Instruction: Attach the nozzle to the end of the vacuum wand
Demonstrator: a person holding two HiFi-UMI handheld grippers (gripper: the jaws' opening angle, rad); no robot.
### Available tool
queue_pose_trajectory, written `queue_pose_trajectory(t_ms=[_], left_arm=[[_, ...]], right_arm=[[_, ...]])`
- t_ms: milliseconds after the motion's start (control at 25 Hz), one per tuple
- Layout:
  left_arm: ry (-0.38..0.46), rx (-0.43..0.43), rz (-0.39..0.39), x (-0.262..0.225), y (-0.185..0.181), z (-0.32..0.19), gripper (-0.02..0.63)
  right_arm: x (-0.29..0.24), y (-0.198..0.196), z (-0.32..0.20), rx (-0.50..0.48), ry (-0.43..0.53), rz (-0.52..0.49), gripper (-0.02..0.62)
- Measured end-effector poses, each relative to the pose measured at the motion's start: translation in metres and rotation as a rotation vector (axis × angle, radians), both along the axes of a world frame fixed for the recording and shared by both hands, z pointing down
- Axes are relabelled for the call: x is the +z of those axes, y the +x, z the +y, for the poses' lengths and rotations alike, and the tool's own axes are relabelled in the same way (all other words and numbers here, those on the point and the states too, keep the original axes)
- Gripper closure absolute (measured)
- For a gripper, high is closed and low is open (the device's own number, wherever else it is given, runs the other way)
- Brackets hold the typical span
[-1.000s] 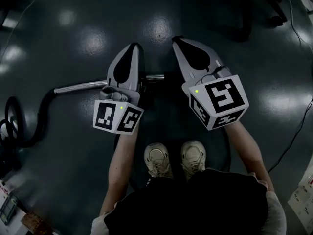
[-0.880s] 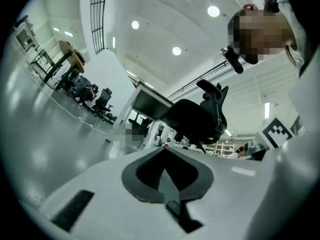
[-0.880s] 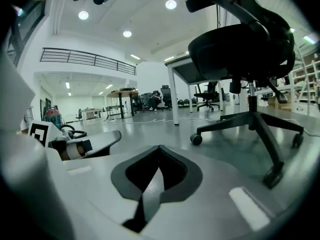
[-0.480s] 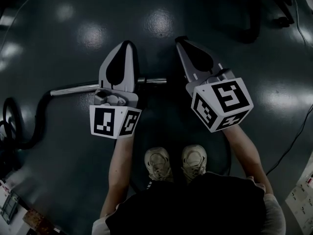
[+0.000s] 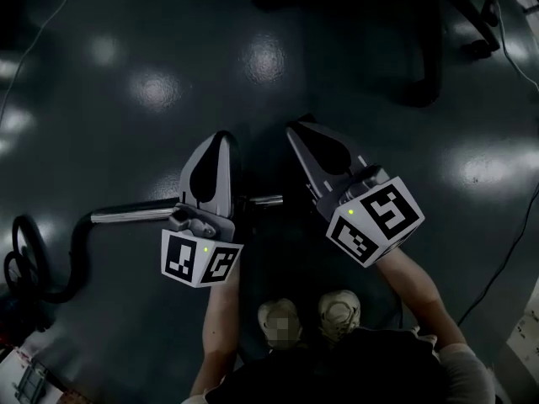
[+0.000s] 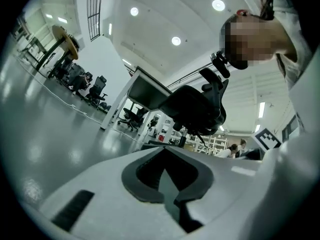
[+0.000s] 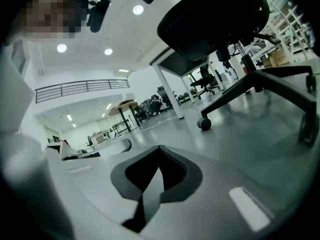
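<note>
Against dark floor (image 5: 109, 141), slim chrome wand (image 5: 135, 215)

The floor (image 5: 152, 49) is smooth, dark and glossy, mirroring the ceiling lights. The vacuum wand (image 5: 130, 215) is a bright polished metal tube; its hose (image 5: 77, 251) looks matt black plastic. The left gripper (image 5: 221, 141) and right gripper (image 5: 296, 133) have smooth, matt grey plastic shells with a darker, rubbery-looking lining (image 6: 131, 183) round the jaws, and matt black-and-white marker cubes (image 5: 200, 259). The office chair (image 7: 215, 19) has a black plastic shell and base
</note>
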State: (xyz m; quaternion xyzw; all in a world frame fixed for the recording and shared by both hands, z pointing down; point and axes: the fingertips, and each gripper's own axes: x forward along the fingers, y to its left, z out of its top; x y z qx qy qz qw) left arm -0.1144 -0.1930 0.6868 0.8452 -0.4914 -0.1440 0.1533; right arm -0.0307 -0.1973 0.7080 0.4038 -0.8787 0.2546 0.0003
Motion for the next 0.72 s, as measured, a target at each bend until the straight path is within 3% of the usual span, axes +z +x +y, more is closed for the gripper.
queue_pose_trajectory(t_ms=[80, 160, 320, 480, 720], left_arm=[[0.006, -0.001, -0.034, -0.002, 0.000, -0.009, 0.604], [0.018, -0.008, -0.116, -0.014, 0.001, -0.019, 0.604], [0.040, -0.023, -0.147, -0.108, -0.003, -0.044, 0.606], [0.031, -0.026, -0.146, -0.279, -0.004, -0.046, 0.606], [0.008, -0.049, -0.140, -0.596, 0.020, -0.018, 0.606]], right_arm=[[-0.004, 0.004, -0.010, 0.013, -0.016, -0.023, 0.588], [-0.019, 0.009, -0.020, 0.031, -0.024, -0.017, 0.588], [-0.100, 0.020, -0.047, 0.095, -0.072, -0.001, 0.588], [-0.272, 0.023, -0.040, 0.104, -0.050, 0.072, 0.589], [-0.588, 0.036, -0.006, 0.103, -0.034, 0.123, 0.589]])
